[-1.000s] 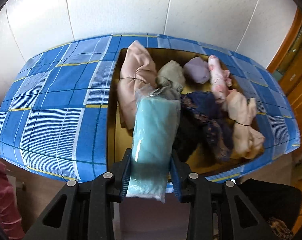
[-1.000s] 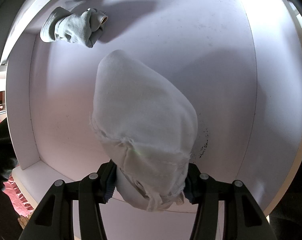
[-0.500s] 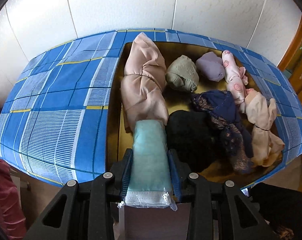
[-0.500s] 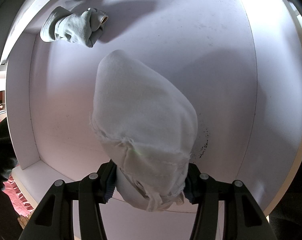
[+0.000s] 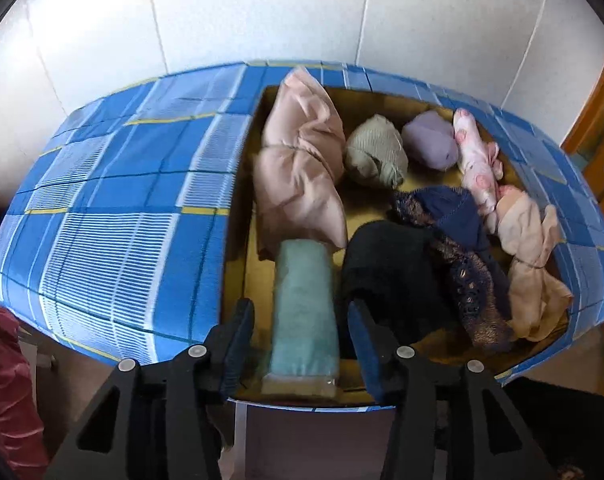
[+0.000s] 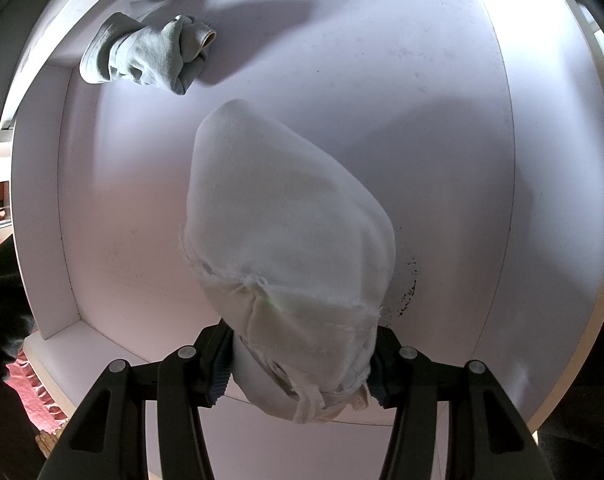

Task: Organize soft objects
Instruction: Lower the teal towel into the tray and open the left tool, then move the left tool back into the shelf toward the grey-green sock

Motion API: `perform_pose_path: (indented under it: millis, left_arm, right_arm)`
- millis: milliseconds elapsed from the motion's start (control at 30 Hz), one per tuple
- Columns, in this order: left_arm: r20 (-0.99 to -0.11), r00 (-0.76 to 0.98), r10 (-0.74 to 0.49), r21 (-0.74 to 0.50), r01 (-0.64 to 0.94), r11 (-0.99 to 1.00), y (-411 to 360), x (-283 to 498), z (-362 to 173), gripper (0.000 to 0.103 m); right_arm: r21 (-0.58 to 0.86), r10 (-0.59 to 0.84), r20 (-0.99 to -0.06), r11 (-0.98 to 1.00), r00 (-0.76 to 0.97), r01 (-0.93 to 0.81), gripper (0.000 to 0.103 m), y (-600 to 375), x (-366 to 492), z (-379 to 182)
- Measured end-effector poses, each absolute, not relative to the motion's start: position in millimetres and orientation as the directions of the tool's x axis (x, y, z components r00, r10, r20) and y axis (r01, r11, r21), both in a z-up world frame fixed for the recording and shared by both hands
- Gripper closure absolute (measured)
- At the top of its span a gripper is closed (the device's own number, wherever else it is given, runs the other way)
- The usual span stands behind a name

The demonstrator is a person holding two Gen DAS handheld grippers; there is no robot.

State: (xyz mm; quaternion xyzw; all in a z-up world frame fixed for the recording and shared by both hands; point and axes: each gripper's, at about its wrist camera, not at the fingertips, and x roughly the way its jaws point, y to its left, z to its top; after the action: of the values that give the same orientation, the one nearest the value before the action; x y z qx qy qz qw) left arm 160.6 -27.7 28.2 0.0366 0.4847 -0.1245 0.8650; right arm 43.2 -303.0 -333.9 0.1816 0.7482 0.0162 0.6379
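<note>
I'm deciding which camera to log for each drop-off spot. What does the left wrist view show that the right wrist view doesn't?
Only the left wrist view: the gold box on a blue plaid cloth, a teal bundle lying between the left gripper's opening jaws, a pink bundle behind it.

Only the right wrist view: a white compartment, a grey sock, and the right gripper clamping a white bundle.

Shared: only each gripper's black fingers.

Domestic room: checked blue cloth (image 5: 114, 216), box of rolled garments (image 5: 381, 168), wooden cabinet (image 5: 597, 128) (right edge), white drawer (image 6: 381, 80).
</note>
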Motion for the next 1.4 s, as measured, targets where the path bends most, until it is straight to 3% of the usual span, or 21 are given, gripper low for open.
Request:
perform_pose_path:
  millis: [167,233,533,833,967,1133,1267,1400]
  left_arm:
    - [-0.815,0.535,-0.224,-0.11,0.236,0.965,-11.0,149.3,38.3,0.05]
    - [-0.791,0.573,-0.211,-0.085,0.239,0.967,-8.9,136.8,40.6,0.035]
    - [-0.706,0.645,-0.293,-0.047,0.37,0.928,-12.6,64.2,19.7,0.027]
    - [-0.866,0.418,-0.274,-0.097,0.398,0.912,-38.3,37.6,-80.3,0.023]
    - [-0.95,0.239,-0.199,-0.108,0.347,0.932,-40.6,43.5,-142.4,0.023]
    - [-0.973,0.136,-0.188,-0.151,0.247,0.957,-32.9,56.9,-180.3,0.023]
    - [-0.956,0.08,-0.282,-0.273,0.111,0.956,-30.2,61.3,-203.9,0.022]
    - [-0.909,0.105,-0.403,-0.411,-0.074,0.909,-38.4,74.7,-220.7,0.014]
  right_arm:
    - [0.255,0.292,-0.949,0.934,-0.12,0.252,0.049,-302.0,43.0,-334.2]
    - [0.256,0.292,-0.949,0.934,-0.12,0.25,0.049,-301.8,42.8,-334.3]
    - [0.255,0.29,-0.95,0.934,-0.117,0.251,0.049,-300.1,42.2,-333.2]
    - [0.242,0.277,-0.954,0.936,-0.111,0.257,0.05,-300.3,41.9,-318.6]
    - [0.244,0.283,-0.952,0.931,-0.115,0.272,0.05,-301.3,37.2,-315.6]
    - [0.259,0.295,-0.951,0.923,-0.091,0.284,0.05,-300.9,33.7,-304.3]
    - [0.246,0.278,-0.957,0.926,-0.077,0.287,0.05,-301.7,30.3,-297.0]
    - [0.226,0.261,-0.962,0.924,-0.077,0.309,0.05,-305.4,26.1,-296.1]
